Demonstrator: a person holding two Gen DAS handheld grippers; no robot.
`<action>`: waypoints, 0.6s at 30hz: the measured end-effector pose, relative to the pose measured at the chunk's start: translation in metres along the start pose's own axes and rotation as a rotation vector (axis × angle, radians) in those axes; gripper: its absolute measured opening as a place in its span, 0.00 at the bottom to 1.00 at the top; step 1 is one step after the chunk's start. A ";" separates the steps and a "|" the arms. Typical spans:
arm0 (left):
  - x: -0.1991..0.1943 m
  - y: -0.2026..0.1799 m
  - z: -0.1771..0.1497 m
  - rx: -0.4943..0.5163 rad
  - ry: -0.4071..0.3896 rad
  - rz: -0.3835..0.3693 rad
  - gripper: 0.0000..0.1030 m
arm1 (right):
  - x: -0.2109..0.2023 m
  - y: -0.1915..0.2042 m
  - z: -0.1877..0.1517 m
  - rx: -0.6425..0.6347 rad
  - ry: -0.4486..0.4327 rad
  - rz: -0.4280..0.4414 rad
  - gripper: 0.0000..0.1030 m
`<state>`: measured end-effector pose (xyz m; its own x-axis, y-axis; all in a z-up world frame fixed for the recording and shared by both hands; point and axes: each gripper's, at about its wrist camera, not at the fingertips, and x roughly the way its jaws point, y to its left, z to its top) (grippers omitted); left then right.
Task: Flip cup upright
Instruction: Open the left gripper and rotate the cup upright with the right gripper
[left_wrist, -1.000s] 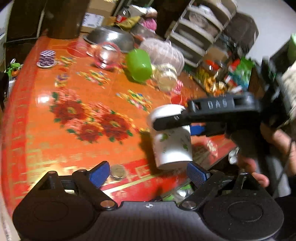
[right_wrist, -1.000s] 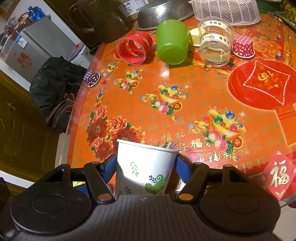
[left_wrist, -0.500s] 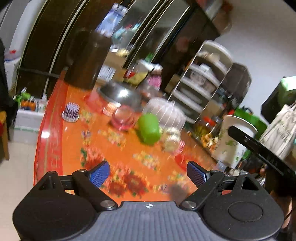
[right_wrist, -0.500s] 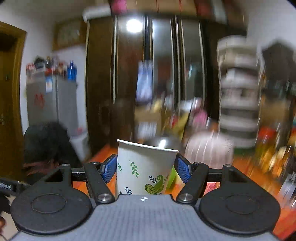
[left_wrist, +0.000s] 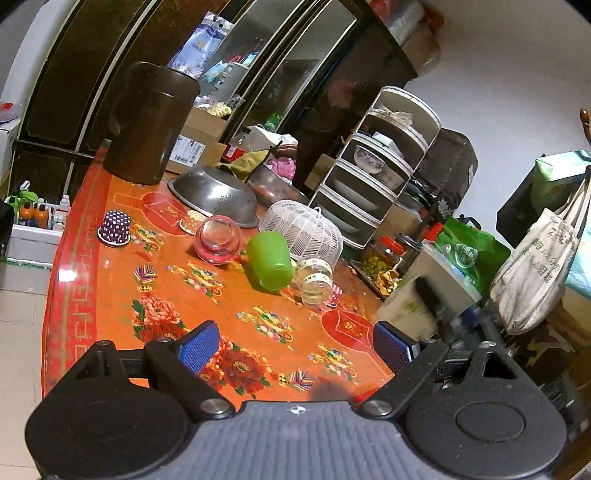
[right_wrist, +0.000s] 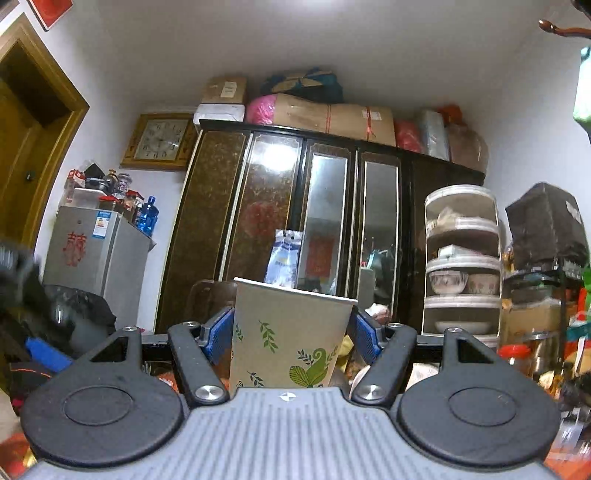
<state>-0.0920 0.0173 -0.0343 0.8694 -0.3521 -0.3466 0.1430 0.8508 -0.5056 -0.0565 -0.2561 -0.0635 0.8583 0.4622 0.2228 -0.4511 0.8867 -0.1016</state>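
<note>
A white paper cup with green leaf prints (right_wrist: 286, 338) is held between the blue pads of my right gripper (right_wrist: 291, 332), which is shut on its sides. In the right wrist view the cup points toward the wardrobe, lifted off the table. In the left wrist view the same cup (left_wrist: 410, 306) shows blurred at the right, tilted on its side above the table's right edge, with the right gripper's dark finger (left_wrist: 430, 297) across it. My left gripper (left_wrist: 295, 345) is open and empty above the orange floral table (left_wrist: 110, 295).
On the table stand a green cup on its side (left_wrist: 271, 260), a pink glass jar (left_wrist: 218, 240), a clear jar (left_wrist: 314, 278), a white mesh cover (left_wrist: 303, 229), a steel colander (left_wrist: 214, 194), a purple dotted cup (left_wrist: 115, 227) and a dark canister (left_wrist: 147, 123). A tiered dish rack (left_wrist: 376, 173) stands behind.
My right gripper has lifted the cup off the table and swung it to point at the wardrobe. My left gripper has tilted upward and stayed open.
</note>
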 end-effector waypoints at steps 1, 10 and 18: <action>-0.001 0.000 0.000 0.001 -0.005 0.000 0.90 | -0.004 0.000 0.000 0.013 -0.003 0.003 0.66; -0.005 0.009 -0.002 -0.016 -0.021 0.003 0.90 | 0.005 0.011 -0.026 0.028 0.085 -0.001 0.65; -0.008 0.024 -0.004 -0.061 -0.028 -0.021 0.90 | 0.002 0.024 -0.043 0.013 0.138 -0.006 0.65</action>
<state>-0.0974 0.0386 -0.0469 0.8794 -0.3583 -0.3136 0.1335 0.8178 -0.5598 -0.0548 -0.2337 -0.1071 0.8860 0.4553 0.0876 -0.4484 0.8895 -0.0876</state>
